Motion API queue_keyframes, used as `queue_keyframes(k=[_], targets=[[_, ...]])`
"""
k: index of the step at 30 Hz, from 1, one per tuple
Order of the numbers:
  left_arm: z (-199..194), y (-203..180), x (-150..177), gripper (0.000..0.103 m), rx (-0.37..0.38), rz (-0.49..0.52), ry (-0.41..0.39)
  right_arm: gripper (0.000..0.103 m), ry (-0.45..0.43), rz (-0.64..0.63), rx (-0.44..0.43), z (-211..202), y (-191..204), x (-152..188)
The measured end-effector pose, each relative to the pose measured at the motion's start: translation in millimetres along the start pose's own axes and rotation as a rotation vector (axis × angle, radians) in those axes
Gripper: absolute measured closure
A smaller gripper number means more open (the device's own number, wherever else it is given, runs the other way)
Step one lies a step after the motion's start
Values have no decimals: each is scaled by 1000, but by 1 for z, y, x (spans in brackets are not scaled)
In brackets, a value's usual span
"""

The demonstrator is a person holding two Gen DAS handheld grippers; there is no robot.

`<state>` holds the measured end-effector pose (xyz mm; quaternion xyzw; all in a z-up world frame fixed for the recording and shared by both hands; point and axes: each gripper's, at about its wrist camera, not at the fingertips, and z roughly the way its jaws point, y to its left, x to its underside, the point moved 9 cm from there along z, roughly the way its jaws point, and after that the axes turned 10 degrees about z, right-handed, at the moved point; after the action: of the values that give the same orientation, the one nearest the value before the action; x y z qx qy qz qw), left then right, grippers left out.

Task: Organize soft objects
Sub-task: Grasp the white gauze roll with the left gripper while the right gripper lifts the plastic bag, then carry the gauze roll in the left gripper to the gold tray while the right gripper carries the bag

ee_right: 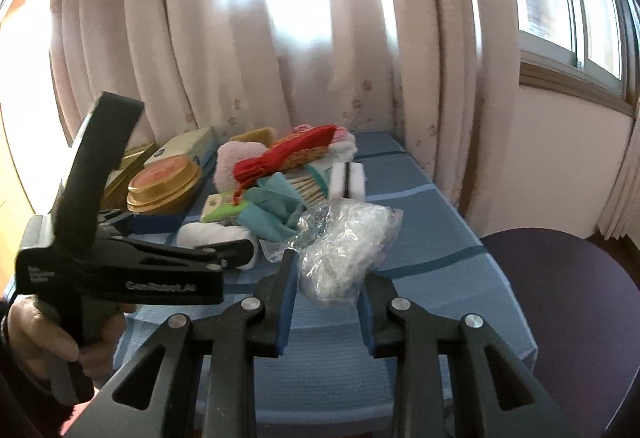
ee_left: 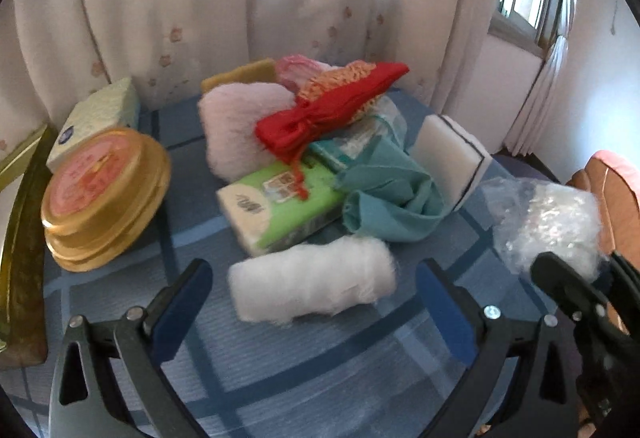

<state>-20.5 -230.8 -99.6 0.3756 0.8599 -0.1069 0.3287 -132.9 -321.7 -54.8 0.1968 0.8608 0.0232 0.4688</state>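
The right gripper (ee_right: 326, 302) has its jaws closed on a clear plastic bag (ee_right: 344, 242) with something white and crinkled inside. The bag sticks out forward from between the jaws and hangs above the bench (ee_right: 432, 238), not resting on it.

The left gripper (ee_left: 314, 308) has its jaws wide open and empty. Just in front of them, in the middle of the gap, lies a white fluffy roll (ee_left: 312, 288) on the blue checked cloth. Its long axis runs across the gap, from one jaw toward the other, so I judge that the jaws would meet its two ends and not its sides; a turn of the wrist may be needed for a grip across the narrow part. The left hand is clearly the nearer one to this roll, and the right one is already busy.

Beyond the roll lie a green tissue pack (ee_left: 280, 205) and a teal cloth (ee_left: 388, 197), touching each other. Further back is a red ribbon (ee_left: 328, 113) on top of a pink fluffy pad (ee_left: 236, 129), and to the left of the jaws a round golden tin (ee_left: 104, 193).
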Motion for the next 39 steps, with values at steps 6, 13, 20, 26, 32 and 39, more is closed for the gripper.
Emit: queue_keyframes(k=[6,13,20,26,32,39], targets=[[23,13,4,1,-83,-62,89,73,10,12,1,2,-3,2],[13,6,8,21,-77,-49,50,73,25,28,0,4,-2,3],[-6,23,19,22,-33,-109,0,73,22,37,-9,1,9,2],[-41,54,22,22,-104,-119,-80,73,-1,-3,-52,0,46,-7],[-88,111,34,22,-278,-144,-149,73,-38,-59,-143,8,109,-21],[-121,201,63,22,-427,-258,-163,73,-87,-108,-276,24,193,-32]])
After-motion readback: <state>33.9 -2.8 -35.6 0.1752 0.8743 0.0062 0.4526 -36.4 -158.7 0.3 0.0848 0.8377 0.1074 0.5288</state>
